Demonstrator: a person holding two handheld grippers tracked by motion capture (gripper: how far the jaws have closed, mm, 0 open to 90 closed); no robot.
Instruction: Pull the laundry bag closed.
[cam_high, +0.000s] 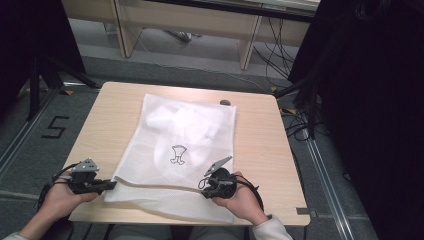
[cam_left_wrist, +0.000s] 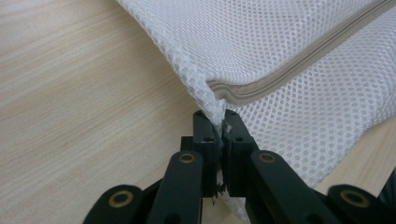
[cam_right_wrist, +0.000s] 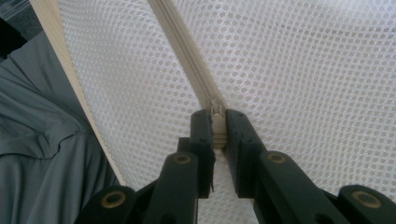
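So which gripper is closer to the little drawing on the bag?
Right. The right gripper sits just below and right of the drawing, clamped on the zipper pull. The left gripper pinches the bag corner, farther off.

A large dark figure "5" (cam_high: 55, 127) was marked on the grey floor (cam_high: 30, 165) to the left of the table (cam_high: 260, 145), and it was the one sign that could be read. The white mesh bag (cam_high: 150, 130) on the table bore a small black outline drawing (cam_high: 177, 154) near its middle, a picture without any letters. No brand, label or other number could be made out elsewhere.
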